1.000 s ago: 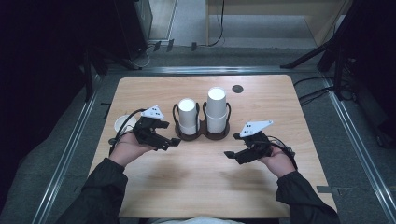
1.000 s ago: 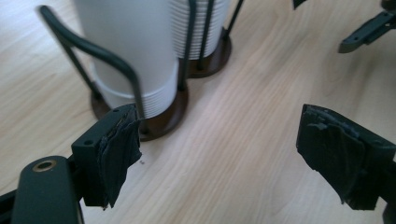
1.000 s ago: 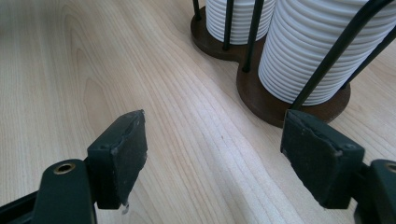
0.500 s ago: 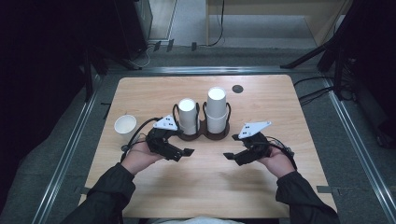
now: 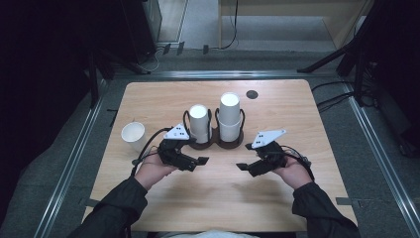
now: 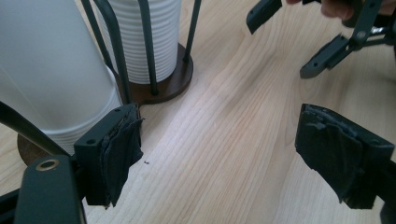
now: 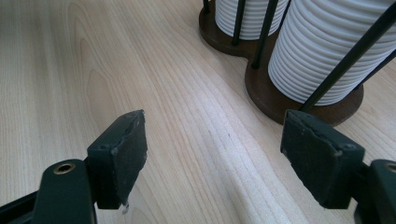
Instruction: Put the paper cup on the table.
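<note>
Both grippers wait empty in front of the cup holder, between two steps.

The left gripper (image 5: 198, 161) and right gripper (image 5: 242, 166) have jaws apart, holding nothing; the cup stacks (image 5: 230, 117) stand in the holder (image 5: 216, 144) just beyond, one single cup (image 5: 133, 137) far left. Next move probably needs pulling one cup. No readable writing.

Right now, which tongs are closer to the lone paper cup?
Left. The left tongs sit just right of the lone cup; the right tongs are farther right, past the cup holder.
</note>
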`<move>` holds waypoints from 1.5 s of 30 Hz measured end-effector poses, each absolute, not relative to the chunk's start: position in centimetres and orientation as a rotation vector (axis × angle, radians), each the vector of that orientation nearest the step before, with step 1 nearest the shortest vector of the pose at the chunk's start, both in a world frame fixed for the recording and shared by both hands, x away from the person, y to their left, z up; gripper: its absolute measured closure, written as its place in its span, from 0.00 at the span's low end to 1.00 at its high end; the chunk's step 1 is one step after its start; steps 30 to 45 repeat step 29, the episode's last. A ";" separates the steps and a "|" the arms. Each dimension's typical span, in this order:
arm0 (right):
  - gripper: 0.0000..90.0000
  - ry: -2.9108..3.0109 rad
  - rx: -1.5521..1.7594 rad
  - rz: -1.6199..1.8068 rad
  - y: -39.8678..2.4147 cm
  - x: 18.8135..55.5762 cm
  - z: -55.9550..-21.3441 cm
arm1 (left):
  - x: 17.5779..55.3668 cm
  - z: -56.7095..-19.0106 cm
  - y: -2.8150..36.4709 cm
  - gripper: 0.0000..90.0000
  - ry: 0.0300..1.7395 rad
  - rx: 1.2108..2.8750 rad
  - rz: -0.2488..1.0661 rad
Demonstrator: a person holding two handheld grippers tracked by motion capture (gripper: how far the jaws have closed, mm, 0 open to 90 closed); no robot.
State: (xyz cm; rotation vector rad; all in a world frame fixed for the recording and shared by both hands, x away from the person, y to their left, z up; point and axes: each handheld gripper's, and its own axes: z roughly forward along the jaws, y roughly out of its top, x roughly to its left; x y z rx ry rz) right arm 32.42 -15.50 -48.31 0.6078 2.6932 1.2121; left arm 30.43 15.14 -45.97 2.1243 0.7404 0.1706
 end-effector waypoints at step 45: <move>0.25 2.706 0.596 1.207 -15.3 32.5 -48.4 | 30.4 -48.0 13.9 0.15 0.703 2.230 0.122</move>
